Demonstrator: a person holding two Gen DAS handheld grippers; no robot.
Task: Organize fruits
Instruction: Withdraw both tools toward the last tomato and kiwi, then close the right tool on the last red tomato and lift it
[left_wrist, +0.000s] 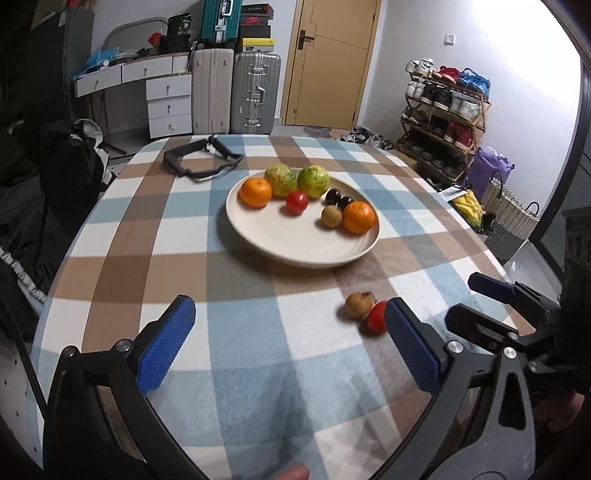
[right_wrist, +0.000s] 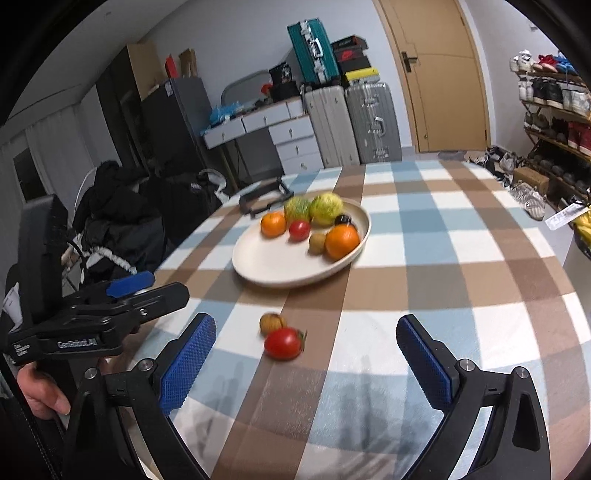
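Fruits lie in two groups on the checked tablecloth (right_wrist: 424, 236). On the cream plate (left_wrist: 295, 240): two oranges (left_wrist: 255, 192), two green-yellow round fruits (left_wrist: 314, 181), one red tomato (left_wrist: 296, 202), a brown kiwi (left_wrist: 331, 216) and two dark fruits (left_wrist: 334, 195). Off the plate, on the cloth nearer the cameras: a loose tomato (right_wrist: 283, 343) touching a small brown fruit (right_wrist: 272, 323).

Right gripper (right_wrist: 306, 365): jaws spread wide, holding nothing. The loose tomato and brown fruit lie ahead of the fingertips, between the two finger lines, nearer the left finger (right_wrist: 188, 365); no contact.

Left gripper (left_wrist: 291, 343): jaws spread wide, holding nothing. In its view the loose pair sits just beyond the right finger (left_wrist: 413, 347), whose tip overlaps the tomato's edge; whether they touch cannot be determined.
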